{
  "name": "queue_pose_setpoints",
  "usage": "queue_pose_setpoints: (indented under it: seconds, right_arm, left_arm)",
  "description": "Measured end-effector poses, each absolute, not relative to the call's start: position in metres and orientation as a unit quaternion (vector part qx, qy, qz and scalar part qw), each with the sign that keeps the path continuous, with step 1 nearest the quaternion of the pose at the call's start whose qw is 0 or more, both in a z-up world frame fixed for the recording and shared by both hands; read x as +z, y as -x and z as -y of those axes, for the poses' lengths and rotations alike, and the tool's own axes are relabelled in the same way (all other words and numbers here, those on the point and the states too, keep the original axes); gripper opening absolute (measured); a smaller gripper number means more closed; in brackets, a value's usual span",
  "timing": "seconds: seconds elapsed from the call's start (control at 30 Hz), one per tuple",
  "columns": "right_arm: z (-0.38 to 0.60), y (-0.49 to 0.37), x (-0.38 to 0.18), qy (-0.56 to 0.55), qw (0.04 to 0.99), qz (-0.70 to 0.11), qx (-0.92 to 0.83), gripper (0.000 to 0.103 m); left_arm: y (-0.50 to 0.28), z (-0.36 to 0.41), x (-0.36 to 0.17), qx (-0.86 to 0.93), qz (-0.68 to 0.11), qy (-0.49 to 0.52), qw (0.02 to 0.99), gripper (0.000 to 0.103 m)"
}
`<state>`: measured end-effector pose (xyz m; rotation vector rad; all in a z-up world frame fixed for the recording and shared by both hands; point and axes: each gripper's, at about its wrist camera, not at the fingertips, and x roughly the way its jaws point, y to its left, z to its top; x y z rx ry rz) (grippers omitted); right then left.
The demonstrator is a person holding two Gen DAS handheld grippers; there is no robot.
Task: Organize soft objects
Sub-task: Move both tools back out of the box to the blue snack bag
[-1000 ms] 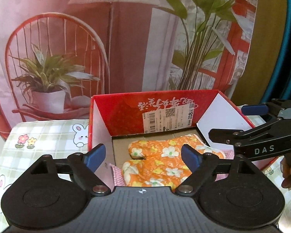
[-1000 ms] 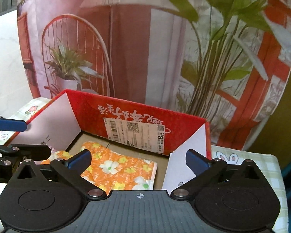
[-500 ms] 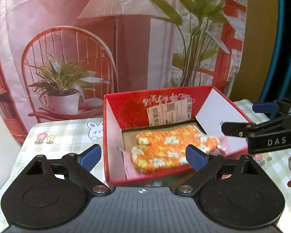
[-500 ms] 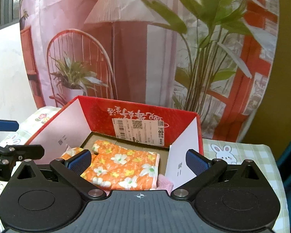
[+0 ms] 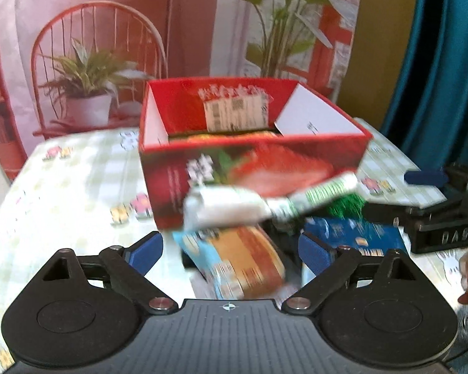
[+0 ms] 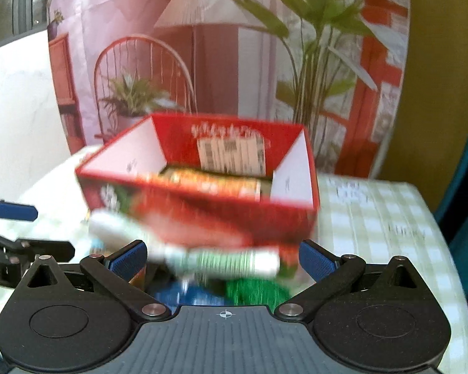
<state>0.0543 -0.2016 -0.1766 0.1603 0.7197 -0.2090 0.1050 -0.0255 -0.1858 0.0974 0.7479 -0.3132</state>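
My left gripper (image 5: 231,251) is spread wide, nothing pinched; my right gripper (image 6: 223,258) is spread too, empty. Red box (image 5: 252,168) sits on the checked surface (image 5: 71,187), with the orange floral soft item (image 6: 209,182) inside it. Blurry pile just in front of the box: white-green tube (image 5: 265,201), orange-blue packet (image 5: 243,265), blue packet (image 5: 358,233), something green (image 6: 255,291).

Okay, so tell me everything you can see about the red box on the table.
The red box is an open-topped cardboard carton with white inner side walls, a strawberry picture on its near face and a white barcode label inside its far wall. It stands upright on the checked tablecloth. Orange floral fabric lies inside. A white-and-green pack rests just in front; contact is blurred.
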Motion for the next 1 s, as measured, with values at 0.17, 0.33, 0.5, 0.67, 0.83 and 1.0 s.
queue_pose_setpoints:
  seconds: [0.17,0.33,0.5,0.67,0.83,1.0]
  right_arm:
    - [0.191,-0.02,-0.205,-0.087,0.917,-0.376,-0.101,0.103]
    - [0.184,-0.003,-0.224,-0.074,0.912,-0.391,-0.097,0.102]
    - [0.191,-0.002,-0.231,-0.092,0.906,-0.404,-0.087,0.097]
    - [0.198,-0.007,-0.242,-0.109,0.899,-0.417,-0.074,0.089]
    - [0.203,-0.011,-0.248,-0.118,0.901,-0.413,-0.065,0.085]
    - [0.206,-0.021,-0.25,-0.108,0.905,-0.409,-0.05,0.083]
  left_arm:
    - [-0.09,0.033,-0.198,-0.173,-0.373,-0.03,0.911,0.089]
    - [-0.087,0.047,-0.203,-0.203,-0.372,-0.041,0.905,0.078]
    - [-0.099,0.063,-0.218,-0.228,-0.39,-0.043,0.891,0.066]
    - [-0.118,0.077,-0.233,-0.243,-0.404,-0.043,0.881,0.059]
    - [-0.134,0.09,-0.237,-0.25,-0.399,-0.052,0.881,0.059]
    - [-0.143,0.089,-0.24,-0.249,-0.405,-0.035,0.879,0.059]
